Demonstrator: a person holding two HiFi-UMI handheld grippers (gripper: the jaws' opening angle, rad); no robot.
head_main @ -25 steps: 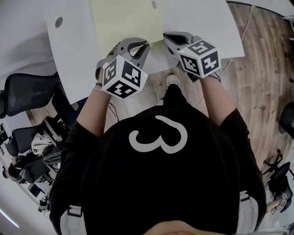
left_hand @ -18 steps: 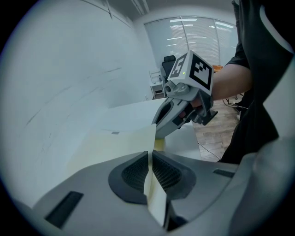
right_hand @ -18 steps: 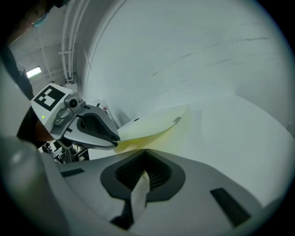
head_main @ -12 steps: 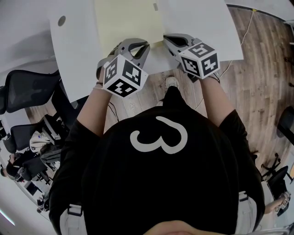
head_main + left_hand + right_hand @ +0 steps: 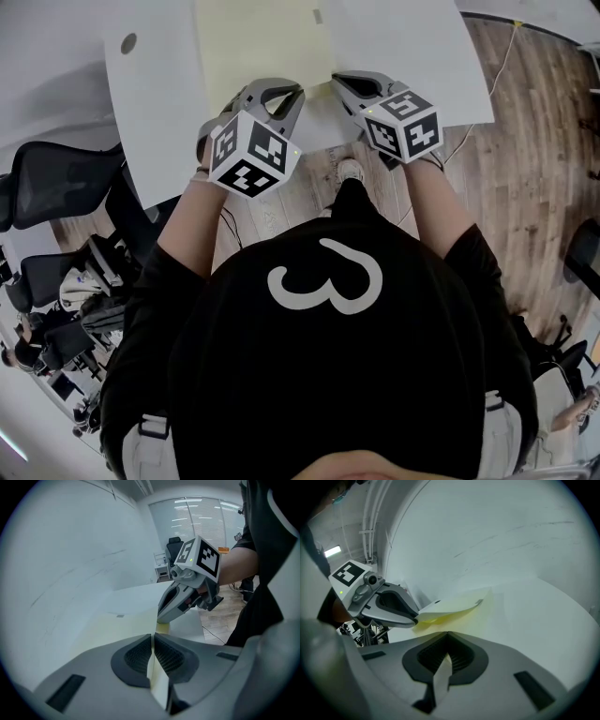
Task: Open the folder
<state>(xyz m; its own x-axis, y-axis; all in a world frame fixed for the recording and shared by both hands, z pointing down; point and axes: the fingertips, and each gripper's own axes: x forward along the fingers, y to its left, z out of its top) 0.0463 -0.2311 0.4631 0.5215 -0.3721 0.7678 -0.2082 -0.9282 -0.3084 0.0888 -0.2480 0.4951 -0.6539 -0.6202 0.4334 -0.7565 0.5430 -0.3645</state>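
A pale yellow folder lies on the white table, its near edge toward me. My left gripper is shut on that edge, and a thin sheet edge shows pinched between its pads. In the right gripper view the left gripper holds the folder's top cover slightly raised, with a yellow gap under it. My right gripper is at the folder's near right corner. It is shut on a pale strip of the folder's edge. In the left gripper view the right gripper touches that corner.
Black office chairs stand left of the table on the wood floor. A cable runs along the floor at the right. A round grommet hole is in the table's left part.
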